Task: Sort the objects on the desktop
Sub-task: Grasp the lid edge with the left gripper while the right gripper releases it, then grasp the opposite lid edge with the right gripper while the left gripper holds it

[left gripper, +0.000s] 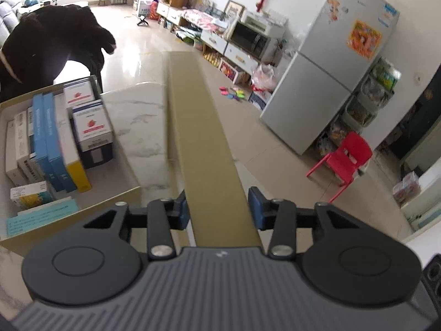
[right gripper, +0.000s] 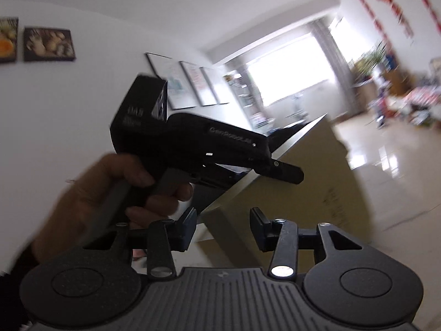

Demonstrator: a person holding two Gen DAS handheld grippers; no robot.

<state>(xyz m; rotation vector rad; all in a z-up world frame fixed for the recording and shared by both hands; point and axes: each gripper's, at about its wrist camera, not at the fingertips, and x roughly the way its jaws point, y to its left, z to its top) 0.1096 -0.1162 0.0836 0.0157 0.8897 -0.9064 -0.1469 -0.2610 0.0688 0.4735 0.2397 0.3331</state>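
Left gripper (left gripper: 217, 207) pinches a long olive-tan box (left gripper: 198, 127) by its near end; the far end reaches past the marble table (left gripper: 137, 121) edge. Beside it, an open cardboard tray (left gripper: 129, 193) holds upright boxes, labels unreadable. Right gripper (right gripper: 223, 227) stands spread, nothing between the pads. Its view is blurred; a hand (right gripper: 91, 193) partly hides the other tool.

The olive-tan flap (left gripper: 204, 138) hides its near end behind the left gripper (left gripper: 217, 209) body. The open cardboard box (left gripper: 121, 195) of cartons runs off the left edge. In the right wrist view the room beyond is smeared with blur, and the hand (right gripper: 91, 193) on the other gripper's handle is cut by the frame's left side; the print on that gripper's housing is unreadable.
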